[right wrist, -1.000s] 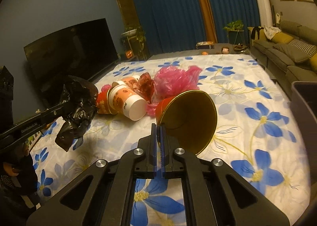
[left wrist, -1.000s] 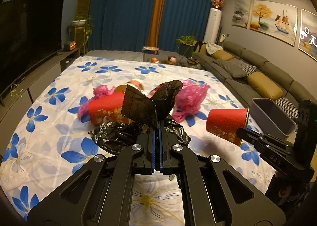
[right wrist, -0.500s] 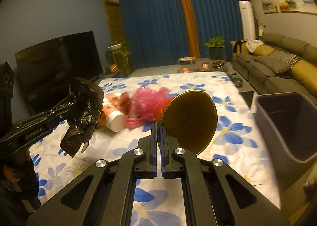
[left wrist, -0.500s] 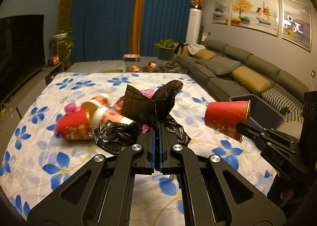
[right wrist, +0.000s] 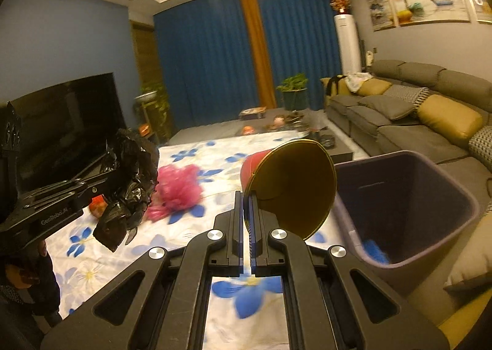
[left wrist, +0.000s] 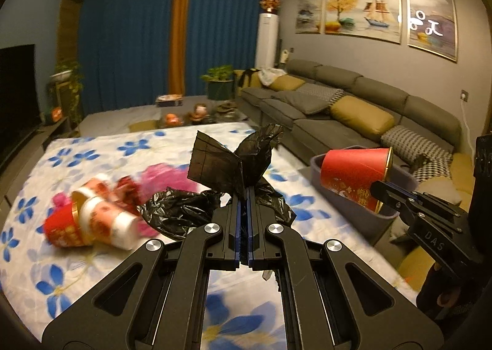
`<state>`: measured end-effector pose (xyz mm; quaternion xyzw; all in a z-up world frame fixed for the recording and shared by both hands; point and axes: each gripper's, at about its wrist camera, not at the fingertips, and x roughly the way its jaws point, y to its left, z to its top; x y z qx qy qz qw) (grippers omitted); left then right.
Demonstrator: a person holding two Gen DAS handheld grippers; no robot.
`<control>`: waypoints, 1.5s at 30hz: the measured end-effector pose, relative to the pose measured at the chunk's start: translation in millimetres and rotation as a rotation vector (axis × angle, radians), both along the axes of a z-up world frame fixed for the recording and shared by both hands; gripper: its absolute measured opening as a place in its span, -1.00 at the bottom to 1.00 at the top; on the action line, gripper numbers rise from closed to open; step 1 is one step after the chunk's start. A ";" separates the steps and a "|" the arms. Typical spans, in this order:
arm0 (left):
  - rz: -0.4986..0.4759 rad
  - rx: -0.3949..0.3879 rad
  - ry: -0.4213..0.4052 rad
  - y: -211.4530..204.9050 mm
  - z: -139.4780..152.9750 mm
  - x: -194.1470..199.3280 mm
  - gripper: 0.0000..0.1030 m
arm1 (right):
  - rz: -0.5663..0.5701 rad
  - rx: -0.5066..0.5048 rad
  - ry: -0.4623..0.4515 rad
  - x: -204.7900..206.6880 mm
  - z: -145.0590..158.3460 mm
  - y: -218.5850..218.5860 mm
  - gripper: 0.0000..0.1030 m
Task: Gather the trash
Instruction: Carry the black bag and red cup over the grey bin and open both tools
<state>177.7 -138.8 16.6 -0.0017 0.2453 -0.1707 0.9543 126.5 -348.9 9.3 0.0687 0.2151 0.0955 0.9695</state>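
My left gripper [left wrist: 245,193] is shut on a crumpled black plastic bag [left wrist: 233,171] and holds it in the air above the flowered cloth. The bag also shows in the right wrist view [right wrist: 129,184]. My right gripper [right wrist: 247,196] is shut on the rim of a red paper cup with a gold inside [right wrist: 292,187], held beside the open grey bin [right wrist: 406,211]. In the left wrist view the cup [left wrist: 353,178] hangs in front of the bin [left wrist: 353,214]. Red and white cups [left wrist: 89,221] and a pink bag [left wrist: 166,178] lie on the cloth.
The white cloth with blue flowers [left wrist: 92,153] covers the floor. A grey sofa with cushions [left wrist: 353,110] runs along the right behind the bin. A TV [right wrist: 64,122] on a low stand is at the left. Plants and small items stand by the blue curtains.
Both grippers have swung to the right with their loads. The cup is now beside the bin's opening and the trash pile has slid to the left of both views.
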 end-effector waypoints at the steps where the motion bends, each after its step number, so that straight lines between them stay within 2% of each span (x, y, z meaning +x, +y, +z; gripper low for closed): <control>1: -0.007 0.000 -0.001 -3.8 0.5 1.9 -0.96 | -0.027 -0.001 -0.005 -0.5 1.5 -9.4 -0.93; 11: -0.149 -0.013 -0.029 -90.3 7.7 30.4 -0.96 | -0.224 -0.013 -0.033 4.5 5.5 -65.9 -0.93; 22: -0.287 -0.001 -0.041 -178.1 -5.1 54.8 -0.96 | -0.332 0.015 -0.042 5.2 -0.4 -114.7 -0.93; 26: -0.330 -0.007 -0.033 -195.8 -12.4 62.9 -0.96 | -0.352 0.019 -0.044 7.1 -2.8 -121.8 -0.93; 40: -0.393 -0.023 0.005 -225.6 -28.2 79.1 -0.95 | -0.379 0.032 -0.038 17.8 -5.8 -131.2 -0.93; 41: -0.408 -0.014 0.011 -227.3 -30.5 80.3 -0.91 | -0.380 0.034 -0.036 18.7 -6.4 -131.0 -0.93; 43: -0.404 0.004 0.019 -227.8 -34.3 84.6 -0.64 | -0.382 0.040 -0.032 20.7 -7.6 -133.9 -0.93; 45: -0.386 -0.001 0.019 -222.7 -37.4 86.6 0.12 | -0.382 0.050 -0.029 21.6 -10.6 -135.5 -0.92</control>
